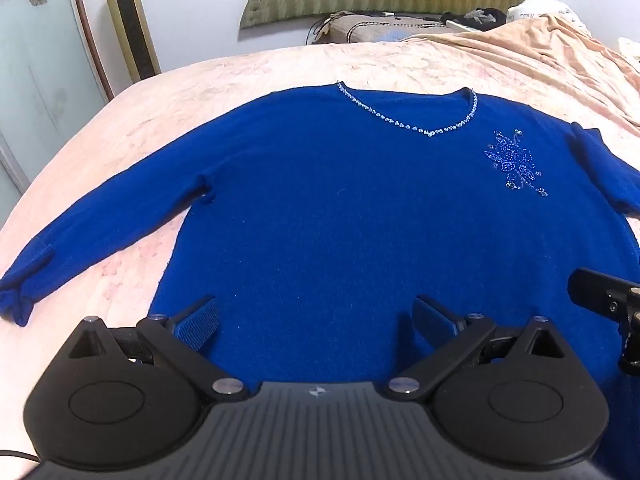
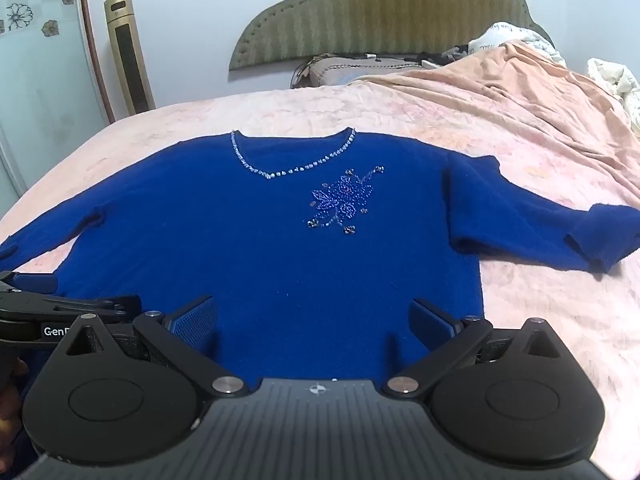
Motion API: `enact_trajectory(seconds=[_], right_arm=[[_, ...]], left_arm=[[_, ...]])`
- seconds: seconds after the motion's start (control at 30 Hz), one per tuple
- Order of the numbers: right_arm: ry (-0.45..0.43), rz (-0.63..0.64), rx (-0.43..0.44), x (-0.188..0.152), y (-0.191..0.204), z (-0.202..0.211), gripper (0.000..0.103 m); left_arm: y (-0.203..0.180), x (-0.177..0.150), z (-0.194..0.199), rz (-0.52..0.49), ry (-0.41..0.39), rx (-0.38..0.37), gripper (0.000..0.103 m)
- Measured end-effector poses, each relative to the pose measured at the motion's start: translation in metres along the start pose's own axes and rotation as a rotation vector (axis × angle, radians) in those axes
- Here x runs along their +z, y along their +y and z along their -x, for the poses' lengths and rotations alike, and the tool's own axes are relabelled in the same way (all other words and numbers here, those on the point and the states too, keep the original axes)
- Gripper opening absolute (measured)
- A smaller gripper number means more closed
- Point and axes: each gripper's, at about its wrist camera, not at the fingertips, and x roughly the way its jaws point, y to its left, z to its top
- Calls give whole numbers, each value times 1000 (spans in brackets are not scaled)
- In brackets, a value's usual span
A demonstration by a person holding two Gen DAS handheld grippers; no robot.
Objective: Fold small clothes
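Two grippers hovered over the hem end of one royal-blue sweater (image 1: 340, 220) that lay flat, front up, on a pink floral bedspread (image 1: 240, 72). Its neck-to-hem axis ran away from the cameras, neckline toward the green padded headboard (image 2: 380, 8) and hem nearest the grippers, while its sleeves stretched crosswise over the bed. At the far left stood a frosted glass door with flower prints (image 2: 36, 40) and a gold tower fan (image 2: 128, 52) against the wall. The left sleeve (image 1: 100, 240) ran out and down toward the left edge of the bed, its cuff bunched. The left gripper (image 1: 316, 320) sat above the lower body of the sweater, jaws spread wide with blue knit visible between the ribbed pads (image 1: 200, 324) and nothing clamped. A beaded trim (image 2: 292, 160) outlined the neckline, and a beaded flower motif (image 2: 344, 200) sat just below it, toward the right side of the chest. The right gripper (image 2: 314, 322) was likewise spread apart above the hem, close beside the left one, and gripped nothing. The right sleeve (image 2: 560, 224) reached out toward the right, its cuff turned back. Beyond it lay a rumpled peach blanket (image 2: 500, 92), with a pillow (image 2: 352, 70) at the headboard.
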Motion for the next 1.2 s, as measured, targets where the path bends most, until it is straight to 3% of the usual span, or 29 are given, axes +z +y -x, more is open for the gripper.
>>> enact_trajectory(seconds=[0.77, 1.03, 1.2], right_arm=[[-3, -41, 38, -1, -11, 0, 103], [-9, -35, 16, 0, -20, 0, 103], [-13, -58, 1, 3, -32, 0, 103]], left_arm=[[-7, -1, -2, -13, -4, 11, 103], [-23, -3, -10, -27, -91, -43, 103], [-30, -6, -17, -15, -73, -73, 103]])
